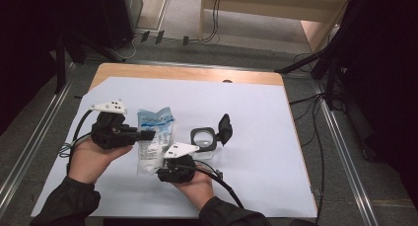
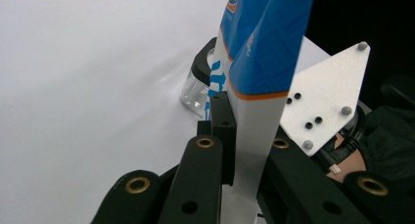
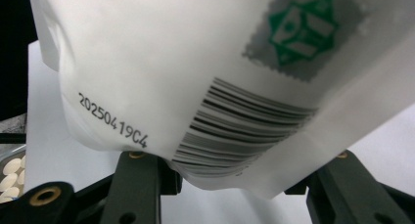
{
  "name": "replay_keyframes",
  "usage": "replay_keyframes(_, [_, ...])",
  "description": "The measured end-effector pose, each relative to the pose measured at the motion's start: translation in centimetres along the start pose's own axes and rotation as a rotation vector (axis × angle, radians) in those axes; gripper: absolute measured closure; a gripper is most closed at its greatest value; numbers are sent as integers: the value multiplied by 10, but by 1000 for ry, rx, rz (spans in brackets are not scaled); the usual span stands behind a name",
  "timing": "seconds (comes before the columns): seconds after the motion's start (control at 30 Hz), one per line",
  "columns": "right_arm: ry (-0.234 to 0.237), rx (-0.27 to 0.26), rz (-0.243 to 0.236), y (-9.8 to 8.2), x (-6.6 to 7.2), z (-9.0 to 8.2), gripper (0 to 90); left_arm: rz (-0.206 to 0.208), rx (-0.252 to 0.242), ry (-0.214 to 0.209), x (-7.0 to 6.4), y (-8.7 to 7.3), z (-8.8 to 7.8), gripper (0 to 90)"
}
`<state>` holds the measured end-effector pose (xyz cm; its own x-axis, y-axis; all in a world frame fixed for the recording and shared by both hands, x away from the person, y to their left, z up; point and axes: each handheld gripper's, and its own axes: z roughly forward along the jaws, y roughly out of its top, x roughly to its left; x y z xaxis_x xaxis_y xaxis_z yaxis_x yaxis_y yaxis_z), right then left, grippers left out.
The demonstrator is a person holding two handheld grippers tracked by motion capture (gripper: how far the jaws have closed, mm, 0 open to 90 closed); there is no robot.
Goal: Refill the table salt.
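Pouch (image 1: 154,137) lies near the sheet's (image 1: 256,117) middle, left of an open jar (image 1: 204,139); it looks light, soft and crinkly. Left gripper (image 2: 230,131) pinches its side edge shut, a sound hold. Right gripper (image 3: 235,185) stands half-open around its bottom end, pads apparently not pressing.

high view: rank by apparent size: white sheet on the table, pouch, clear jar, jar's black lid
1. white sheet, by far the largest
2. pouch, blue and white
3. clear jar and black lid: they look close in size, and the lid is tilted, so no ranking.
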<state>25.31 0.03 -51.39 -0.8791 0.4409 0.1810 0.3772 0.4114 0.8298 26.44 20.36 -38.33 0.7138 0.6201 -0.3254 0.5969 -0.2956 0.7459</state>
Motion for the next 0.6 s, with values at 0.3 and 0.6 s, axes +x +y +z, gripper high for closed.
replay_keyframes(0.3, [-26, 0, -4, -6, 1, -5, 549, 13, 6, -25, 0, 5, 14, 900])
replay_keyframes(0.6, [-18, -5, -13, -7, 3, -10, 493, 20, 19, -50, 1, 10, 24, 900])
